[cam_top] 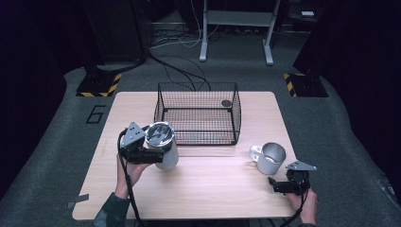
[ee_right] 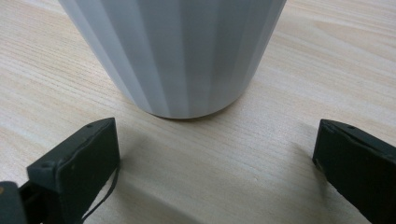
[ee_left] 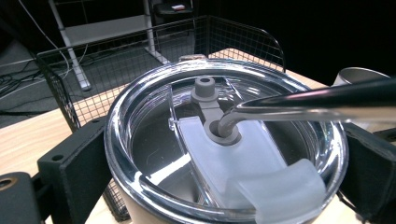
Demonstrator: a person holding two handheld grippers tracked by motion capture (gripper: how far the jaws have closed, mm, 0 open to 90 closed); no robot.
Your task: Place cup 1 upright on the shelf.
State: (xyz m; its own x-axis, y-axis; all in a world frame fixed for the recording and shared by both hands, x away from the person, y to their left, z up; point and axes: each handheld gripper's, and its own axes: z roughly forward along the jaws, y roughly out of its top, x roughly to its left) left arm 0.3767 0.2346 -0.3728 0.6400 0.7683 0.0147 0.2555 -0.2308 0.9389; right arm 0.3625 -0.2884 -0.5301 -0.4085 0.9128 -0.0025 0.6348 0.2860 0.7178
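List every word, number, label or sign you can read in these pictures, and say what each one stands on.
"6": a large dark figure marked on the grey floor, left of the table.
Yellow and black hazard stripes, a sign without words, edge the stand bases on the floor at left and right.
The tumbler, its lid, the mug and the wire basket carry no readable text.
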